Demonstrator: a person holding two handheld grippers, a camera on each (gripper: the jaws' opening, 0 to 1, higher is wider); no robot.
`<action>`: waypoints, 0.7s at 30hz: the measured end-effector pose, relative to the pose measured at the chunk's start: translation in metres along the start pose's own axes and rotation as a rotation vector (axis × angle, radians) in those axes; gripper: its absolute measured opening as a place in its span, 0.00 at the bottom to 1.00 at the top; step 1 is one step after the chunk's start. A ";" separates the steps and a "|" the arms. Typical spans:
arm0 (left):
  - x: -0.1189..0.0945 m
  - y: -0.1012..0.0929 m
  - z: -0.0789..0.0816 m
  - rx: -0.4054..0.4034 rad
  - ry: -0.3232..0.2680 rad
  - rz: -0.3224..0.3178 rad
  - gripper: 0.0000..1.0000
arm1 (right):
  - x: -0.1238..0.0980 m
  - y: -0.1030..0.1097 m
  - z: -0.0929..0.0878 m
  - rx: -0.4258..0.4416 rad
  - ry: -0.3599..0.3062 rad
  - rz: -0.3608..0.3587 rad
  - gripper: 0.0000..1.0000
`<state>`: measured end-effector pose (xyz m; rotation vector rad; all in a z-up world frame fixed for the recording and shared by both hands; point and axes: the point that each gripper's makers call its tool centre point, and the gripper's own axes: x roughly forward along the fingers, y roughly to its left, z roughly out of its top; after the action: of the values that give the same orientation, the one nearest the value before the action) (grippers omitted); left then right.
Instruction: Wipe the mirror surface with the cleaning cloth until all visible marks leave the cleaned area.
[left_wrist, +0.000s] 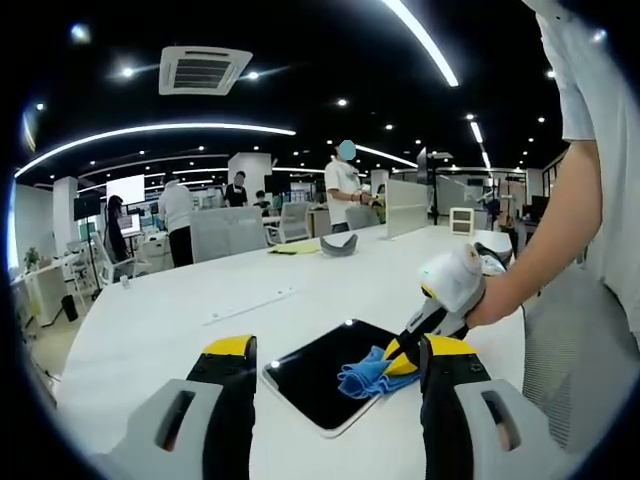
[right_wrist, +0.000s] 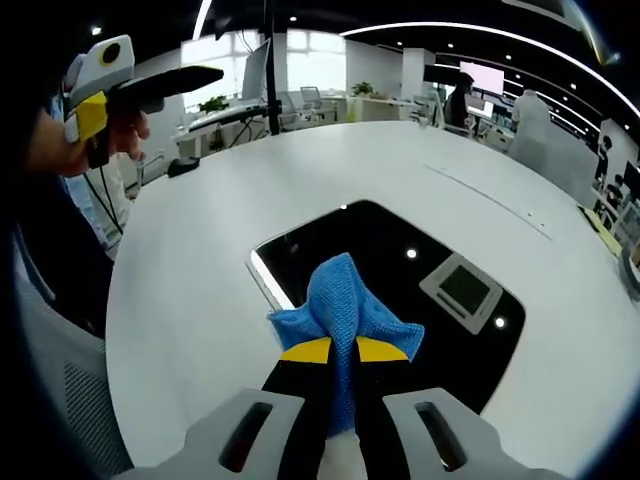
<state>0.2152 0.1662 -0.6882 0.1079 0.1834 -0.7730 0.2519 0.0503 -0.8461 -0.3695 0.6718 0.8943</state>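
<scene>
We've got the right gripper (right_wrist: 342, 352) clamped on the crumpled blue microfibre cloth (right_wrist: 345, 312), pressing it onto the dark rectangular mirror (right_wrist: 400, 265) on the white surface (right_wrist: 180, 300). Our left gripper (left_wrist: 335, 358) hangs open near the mirror's edge.

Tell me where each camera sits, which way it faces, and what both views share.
Left gripper view: rides the left gripper, jaws apart above the white table, facing the mirror; the person's forearm shows.
Right gripper view: rides the right gripper, jaws closed on the blue cloth, looking down at the mirror; the person's hand shows.
Shared: mirror, cloth, table, and each view catches the other gripper.
</scene>
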 end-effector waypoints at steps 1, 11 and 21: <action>0.000 0.000 -0.001 0.007 0.002 0.002 0.66 | 0.000 0.000 0.000 0.000 0.000 0.001 0.02; 0.001 -0.002 0.000 0.002 -0.003 -0.001 0.66 | -0.001 0.007 -0.001 0.025 -0.006 0.004 0.02; 0.002 -0.002 0.000 0.003 -0.004 -0.003 0.66 | 0.001 0.010 0.001 0.016 -0.008 0.018 0.02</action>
<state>0.2145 0.1636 -0.6891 0.1090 0.1784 -0.7763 0.2449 0.0570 -0.8458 -0.3459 0.6759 0.9069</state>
